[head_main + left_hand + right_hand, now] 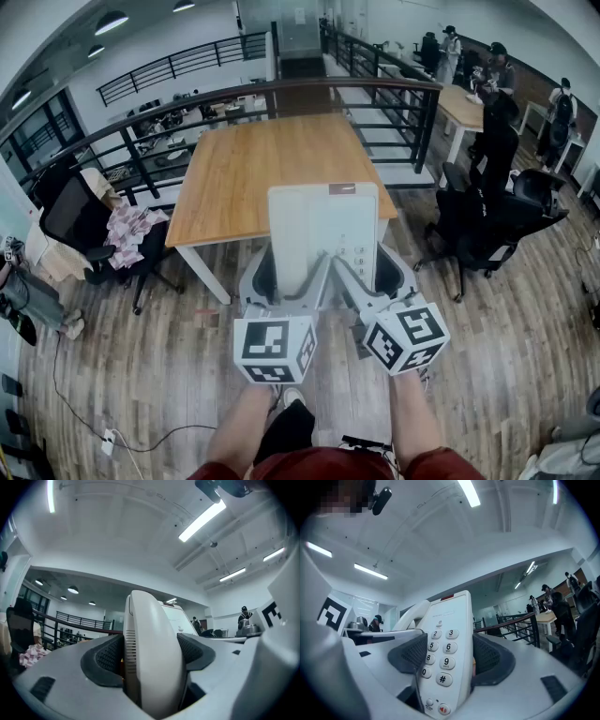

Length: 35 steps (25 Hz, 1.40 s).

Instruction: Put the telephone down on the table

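Bottom of the head view: the person's forearms (246, 427), then two marker cubes (274, 350) side by side at lower centre.

Left gripper (292, 277) and right gripper (368, 272) both clamp the white telephone (323, 230), which is held up in the air at frame centre, lower end in the grippers, top end away from the person.

In the left gripper view, the dark pads (108, 656) press both sides of the phone's handset (152, 639), so the left gripper is closed on it. In the right gripper view, the pads (490, 658) squeeze the keypad (440, 656) side, digits and # visible, so the right gripper is gripping too.

Wood floor (141, 375) lies below. The phone is not on the table; in the head view it overlaps the near edge of the wooden table (262, 159), upper centre.

A black office chair (75, 225) sits at left and more chairs (487, 225) at right. A black railing (375, 89) runs behind the table. People (497, 66) stand far away at upper right.
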Each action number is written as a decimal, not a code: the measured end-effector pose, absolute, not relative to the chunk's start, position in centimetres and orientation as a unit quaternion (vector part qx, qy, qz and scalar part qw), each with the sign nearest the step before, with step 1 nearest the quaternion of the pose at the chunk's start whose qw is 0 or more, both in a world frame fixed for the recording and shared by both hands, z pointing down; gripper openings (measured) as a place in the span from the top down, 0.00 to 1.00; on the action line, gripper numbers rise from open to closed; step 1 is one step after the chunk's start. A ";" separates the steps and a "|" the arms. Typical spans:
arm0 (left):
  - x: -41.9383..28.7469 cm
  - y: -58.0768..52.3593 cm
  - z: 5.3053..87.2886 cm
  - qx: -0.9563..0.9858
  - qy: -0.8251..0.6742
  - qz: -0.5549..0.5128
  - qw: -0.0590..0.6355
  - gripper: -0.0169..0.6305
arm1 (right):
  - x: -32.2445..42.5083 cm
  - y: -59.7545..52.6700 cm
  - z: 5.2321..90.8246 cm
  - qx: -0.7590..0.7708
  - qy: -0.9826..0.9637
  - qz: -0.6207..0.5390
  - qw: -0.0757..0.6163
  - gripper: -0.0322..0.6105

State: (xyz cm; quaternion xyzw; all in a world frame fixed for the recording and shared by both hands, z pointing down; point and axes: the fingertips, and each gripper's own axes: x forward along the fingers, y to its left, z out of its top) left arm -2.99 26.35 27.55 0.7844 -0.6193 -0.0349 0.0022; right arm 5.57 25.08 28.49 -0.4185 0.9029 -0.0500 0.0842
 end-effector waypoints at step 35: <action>-9.2 48.0 24.6 0.778 -0.623 -0.080 -0.016 0.40 | -0.7 45.9 25.1 -0.396 0.914 -0.037 0.084 0.48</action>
